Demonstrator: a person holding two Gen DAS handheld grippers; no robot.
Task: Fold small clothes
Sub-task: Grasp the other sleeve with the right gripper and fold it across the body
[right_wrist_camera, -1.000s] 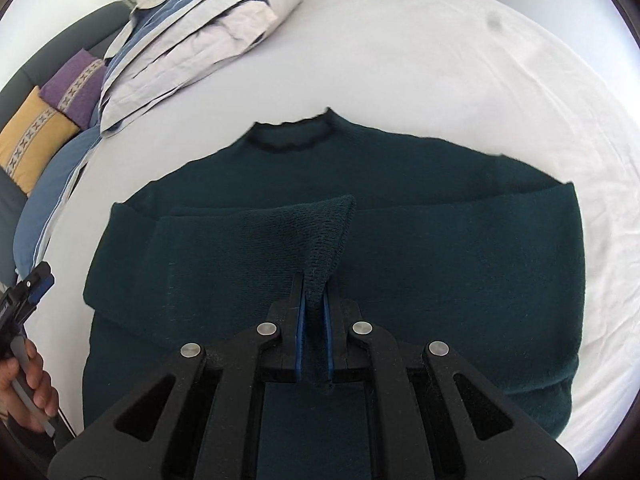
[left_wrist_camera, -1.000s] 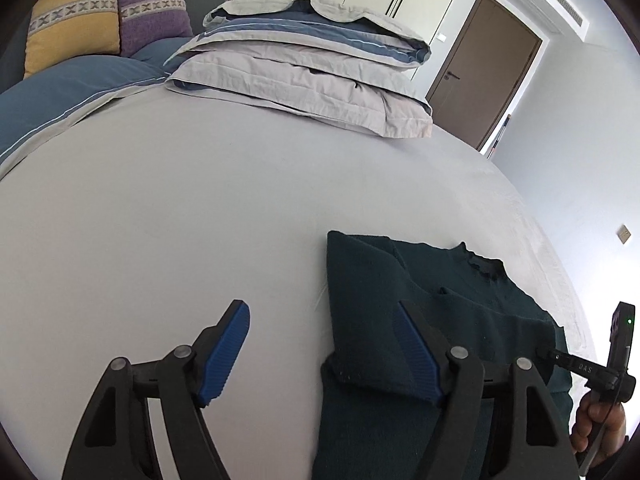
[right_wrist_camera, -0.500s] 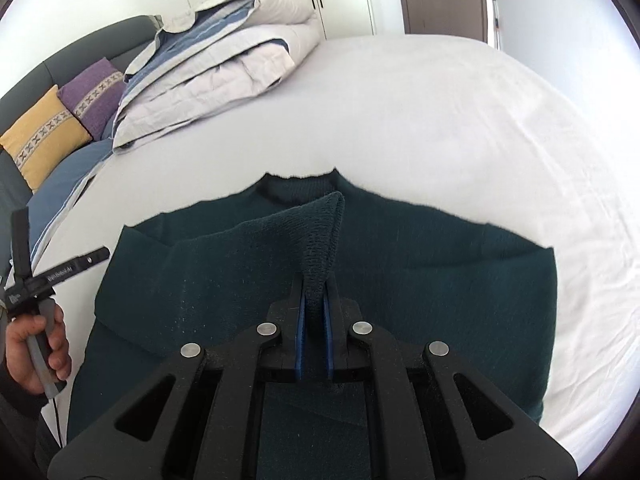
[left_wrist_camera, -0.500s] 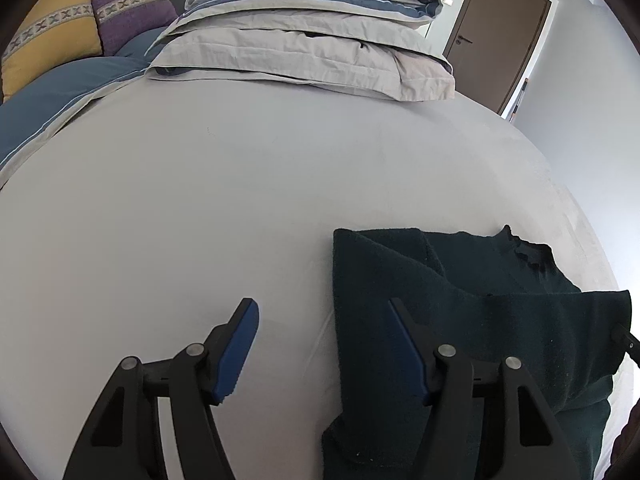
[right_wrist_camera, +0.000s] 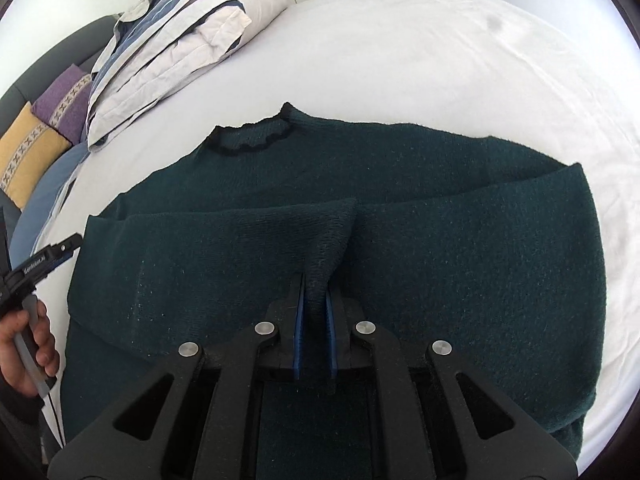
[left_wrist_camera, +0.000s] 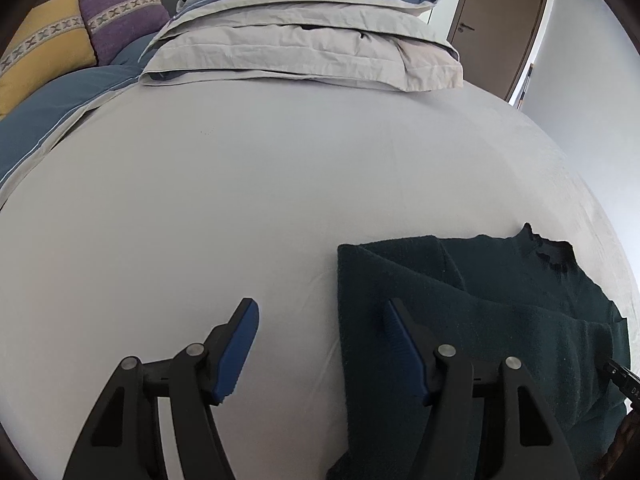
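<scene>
Lowered toward the bed (right_wrist_camera: 400,40), the right gripper (right_wrist_camera: 314,312) is opening its jaws on the sweater (right_wrist_camera: 440,240) cuff; left gripper (left_wrist_camera: 320,344) gapes empty beside the sweater; sleeve fold nearly placed.

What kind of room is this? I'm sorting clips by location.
Most likely a bedroom: a dark green sweater lies on a made bed, with a folded duvet and cushions at its far side, near a door.

Opening right tool (right_wrist_camera: 314,312), sweater (right_wrist_camera: 460,248) between.
</scene>
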